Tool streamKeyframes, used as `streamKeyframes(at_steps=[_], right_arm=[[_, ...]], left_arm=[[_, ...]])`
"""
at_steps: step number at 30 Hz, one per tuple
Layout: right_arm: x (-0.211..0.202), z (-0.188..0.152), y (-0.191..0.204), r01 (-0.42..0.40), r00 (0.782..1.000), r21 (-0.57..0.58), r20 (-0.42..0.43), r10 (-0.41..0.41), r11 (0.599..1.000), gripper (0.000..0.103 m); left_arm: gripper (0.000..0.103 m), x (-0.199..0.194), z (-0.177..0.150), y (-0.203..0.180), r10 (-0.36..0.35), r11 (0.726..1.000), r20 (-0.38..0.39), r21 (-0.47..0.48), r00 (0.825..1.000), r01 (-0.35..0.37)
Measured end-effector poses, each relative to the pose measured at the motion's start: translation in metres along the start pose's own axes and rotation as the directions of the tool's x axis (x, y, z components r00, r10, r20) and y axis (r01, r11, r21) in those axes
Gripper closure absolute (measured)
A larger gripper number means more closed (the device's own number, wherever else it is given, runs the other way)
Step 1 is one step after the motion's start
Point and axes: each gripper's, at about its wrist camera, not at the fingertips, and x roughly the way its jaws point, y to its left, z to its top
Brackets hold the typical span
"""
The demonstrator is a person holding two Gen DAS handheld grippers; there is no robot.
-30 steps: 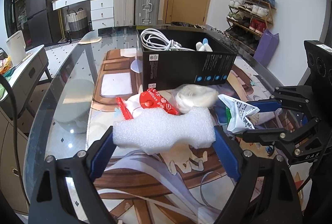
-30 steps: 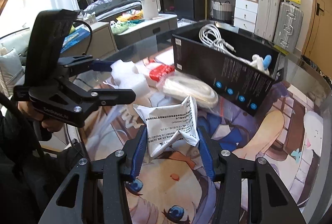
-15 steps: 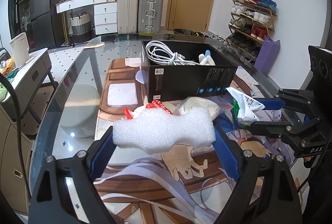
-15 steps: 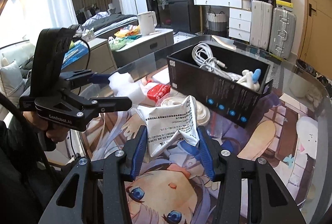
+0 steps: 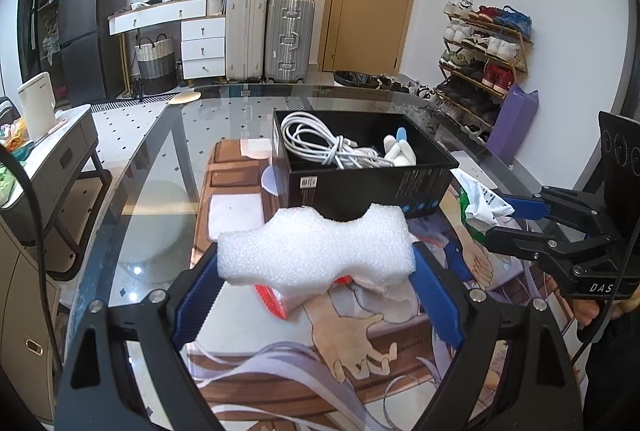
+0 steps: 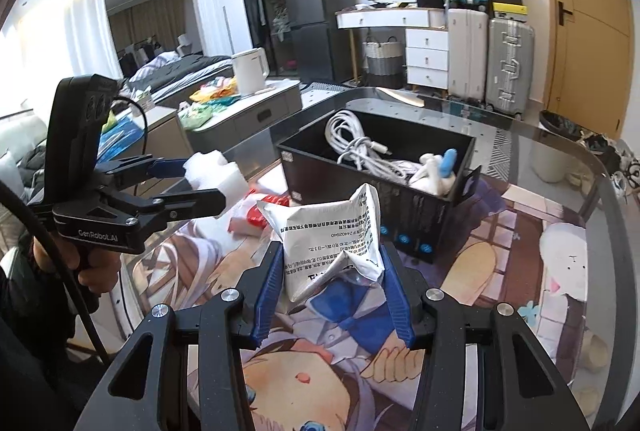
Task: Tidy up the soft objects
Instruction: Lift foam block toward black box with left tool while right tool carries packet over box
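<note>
My left gripper (image 5: 316, 271) is shut on a white foam block (image 5: 316, 247) and holds it above the mat, just before the black box (image 5: 360, 187). It also shows in the right wrist view (image 6: 200, 187) with the foam block (image 6: 216, 173). My right gripper (image 6: 332, 287) is shut on a crumpled white printed pouch (image 6: 336, 231), raised near the black box (image 6: 372, 191). It shows in the left wrist view (image 5: 504, 219) with the pouch (image 5: 480, 199). The box holds a white cable coil (image 5: 324, 147) and a small white and blue toy (image 5: 400, 147).
A red and white packet (image 6: 260, 211) lies on the printed anime mat (image 6: 520, 251) under the foam. The mat covers a round glass table (image 5: 132, 199). A grey side cabinet (image 5: 48, 159) stands to the left, suitcases and a shoe rack behind.
Both grippers have lifted their loads higher and nearer the black box. The foam now hides the red packet and the white bundle on the mat.
</note>
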Motion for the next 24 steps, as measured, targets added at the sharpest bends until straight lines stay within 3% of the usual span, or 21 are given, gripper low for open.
streamKeyframes(at_steps=[11,24], right_arm=[[-0.004,0.012,-0.016,0.080,0.996,0.075,0.032,-0.083,0.994,0.055],[0.005,0.037,-0.023,0.158,0.986,0.086,0.030,-0.161,0.984,0.055]], left_arm=[[0.014,0.006,0.020,-0.001,-0.003,1.000,0.028,0.015,1.000,0.002],[0.014,0.017,0.048,-0.011,-0.030,0.998,0.054,0.055,0.998,0.027]])
